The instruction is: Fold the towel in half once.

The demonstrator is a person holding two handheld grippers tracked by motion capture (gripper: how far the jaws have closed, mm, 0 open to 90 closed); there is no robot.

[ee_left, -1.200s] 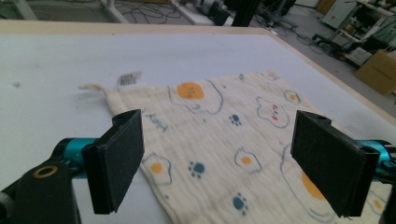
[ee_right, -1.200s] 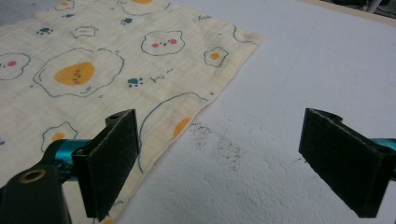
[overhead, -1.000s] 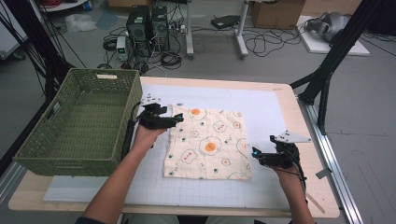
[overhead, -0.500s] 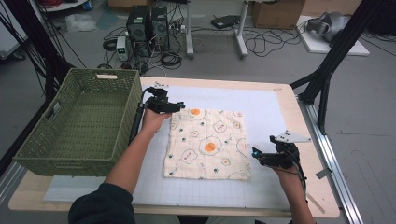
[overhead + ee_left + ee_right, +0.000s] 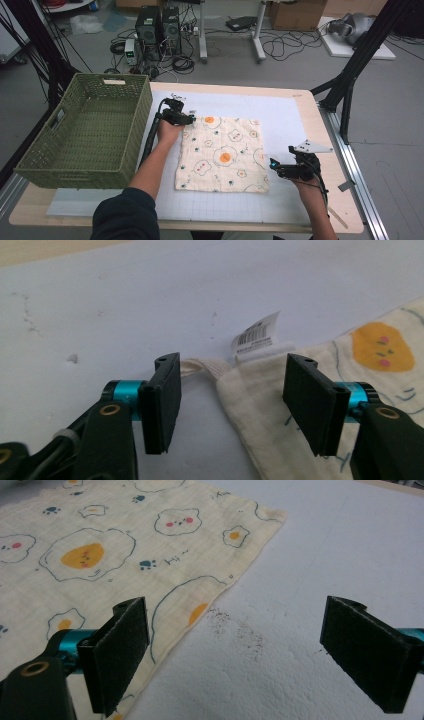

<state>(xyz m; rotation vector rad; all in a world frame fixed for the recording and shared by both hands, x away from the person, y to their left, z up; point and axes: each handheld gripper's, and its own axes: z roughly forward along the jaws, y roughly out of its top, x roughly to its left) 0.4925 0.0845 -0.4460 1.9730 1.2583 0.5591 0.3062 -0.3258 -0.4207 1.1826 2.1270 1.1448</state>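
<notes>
Lab: computer towers (image 5: 159, 25), floor cables (image 5: 285, 47)

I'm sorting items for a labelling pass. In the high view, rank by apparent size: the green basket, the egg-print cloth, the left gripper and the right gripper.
1. Green basket, largest.
2. Egg-print cloth.
3. Left gripper and right gripper: they look about alike, so no ranking between them.

basket (image 5: 85, 135): sitting empty at the table's left
computer towers (image 5: 159, 27): standing on the floor beyond
</notes>
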